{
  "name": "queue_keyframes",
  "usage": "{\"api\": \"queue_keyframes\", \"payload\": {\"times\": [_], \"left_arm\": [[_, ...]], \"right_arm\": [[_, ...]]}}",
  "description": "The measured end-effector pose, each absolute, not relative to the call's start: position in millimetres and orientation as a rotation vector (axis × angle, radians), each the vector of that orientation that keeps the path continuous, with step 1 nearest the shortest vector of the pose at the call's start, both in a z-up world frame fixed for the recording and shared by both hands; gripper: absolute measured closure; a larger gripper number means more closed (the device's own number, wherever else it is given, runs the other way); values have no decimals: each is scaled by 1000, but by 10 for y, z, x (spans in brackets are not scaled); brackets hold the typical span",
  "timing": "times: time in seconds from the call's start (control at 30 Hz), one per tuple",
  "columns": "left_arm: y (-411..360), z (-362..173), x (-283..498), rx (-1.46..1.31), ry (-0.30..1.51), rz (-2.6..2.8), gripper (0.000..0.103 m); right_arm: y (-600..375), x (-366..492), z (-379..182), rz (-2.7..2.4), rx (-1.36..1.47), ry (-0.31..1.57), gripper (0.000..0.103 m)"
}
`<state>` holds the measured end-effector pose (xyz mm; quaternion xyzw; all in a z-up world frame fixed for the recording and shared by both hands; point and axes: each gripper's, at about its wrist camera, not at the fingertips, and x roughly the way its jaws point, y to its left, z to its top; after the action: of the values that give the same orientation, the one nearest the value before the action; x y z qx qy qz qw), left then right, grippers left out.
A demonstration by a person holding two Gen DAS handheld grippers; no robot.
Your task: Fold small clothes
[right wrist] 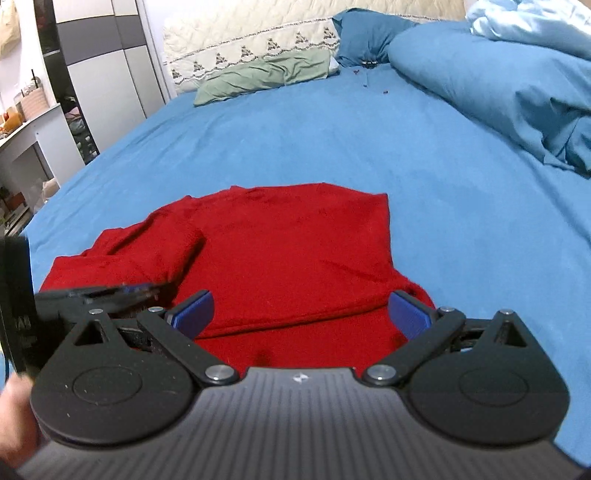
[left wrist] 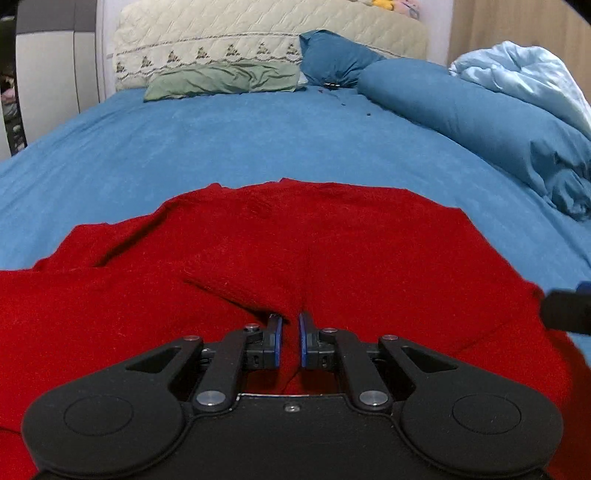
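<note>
A red knit sweater [left wrist: 295,243] lies partly folded on the blue bed sheet [left wrist: 229,140]; it also shows in the right wrist view [right wrist: 295,251], one sleeve folded over at the left. My left gripper [left wrist: 290,325] is shut on a pinched ridge of the sweater's near edge. It also shows from the side in the right wrist view [right wrist: 122,293]. My right gripper [right wrist: 301,314] is open, its blue pads [right wrist: 194,312] spread over the sweater's near hem. Its tip shows at the right edge of the left wrist view [left wrist: 569,310].
A rolled blue duvet [left wrist: 480,122] and a light blue blanket [left wrist: 524,70] lie along the right of the bed. A green pillow [left wrist: 225,79] and a cream quilted headboard [left wrist: 258,33] are at the far end. Cupboards and shelves [right wrist: 44,122] stand left of the bed.
</note>
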<state>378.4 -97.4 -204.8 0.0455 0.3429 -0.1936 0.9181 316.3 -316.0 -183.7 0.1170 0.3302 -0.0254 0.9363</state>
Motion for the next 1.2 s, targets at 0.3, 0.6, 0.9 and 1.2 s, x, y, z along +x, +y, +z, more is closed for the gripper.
{"api": "queue_keyframes", "payload": {"times": [0.3,0.6,0.9,1.2], "left_arm": [[-377,-1636,3463,114,626,-311,35],[599,-1770,3251,61,687,-4,33],[839,-1884,3258,23,710,42,33],[887,-1970,3252,9,691,18,33]], "right_arm": [[-2909,3470,-1726,65,211,645,0],[-1913,4092,-1986,257,-131,692,0],[-1925,4295,-2223,124,-117,664,34],[-2559,3999,-2398,83,214,689,33]]}}
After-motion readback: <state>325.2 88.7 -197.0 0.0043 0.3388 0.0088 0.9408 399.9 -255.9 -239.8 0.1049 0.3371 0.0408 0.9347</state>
